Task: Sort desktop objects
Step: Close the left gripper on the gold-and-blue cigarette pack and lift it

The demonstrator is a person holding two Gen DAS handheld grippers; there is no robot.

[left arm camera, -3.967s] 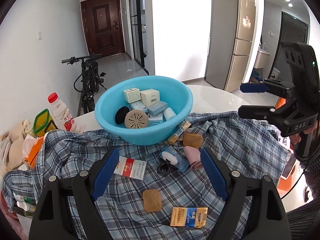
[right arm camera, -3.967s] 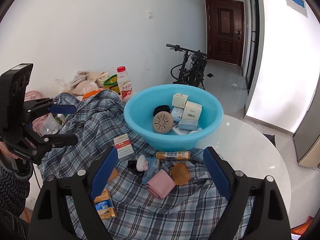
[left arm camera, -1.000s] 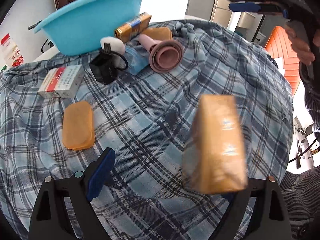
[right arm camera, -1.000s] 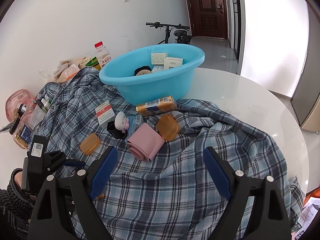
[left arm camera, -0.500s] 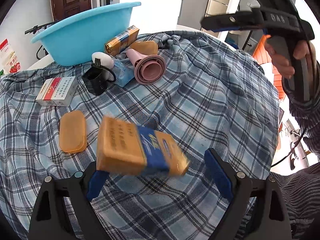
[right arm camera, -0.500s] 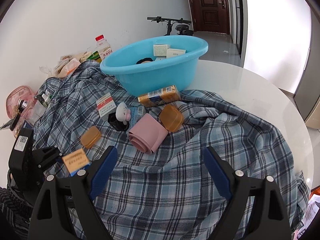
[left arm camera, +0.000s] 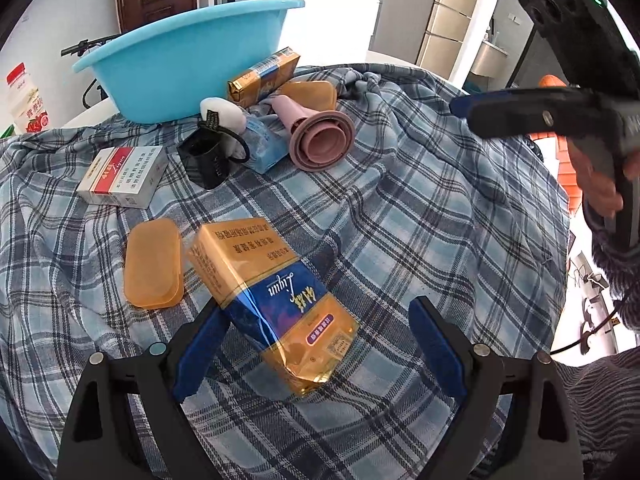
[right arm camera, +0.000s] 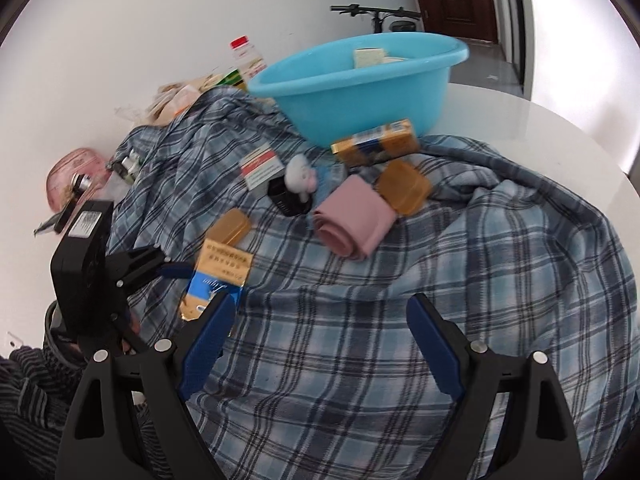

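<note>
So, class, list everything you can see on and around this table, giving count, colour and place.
basin: 1, blue, far side of cloth
cloth: 1, blue plaid, over table
packs: 2, gold-blue, one by basin, one near edge
cases: 2, amber, on cloth
box: 1, red-white, on cloth
roll: 1, pink, mid-cloth
bottle: 1, red-capped, by wall
left gripper: black, blue pads, open around near pack
right gripper: same, open, empty

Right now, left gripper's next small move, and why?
Probably close the left gripper on the gold-and-blue pack. The pack lies tilted on the plaid cloth between the open jaws, against the left finger, clear of the other. It is not yet gripped, and the blue basin awaits.
</note>
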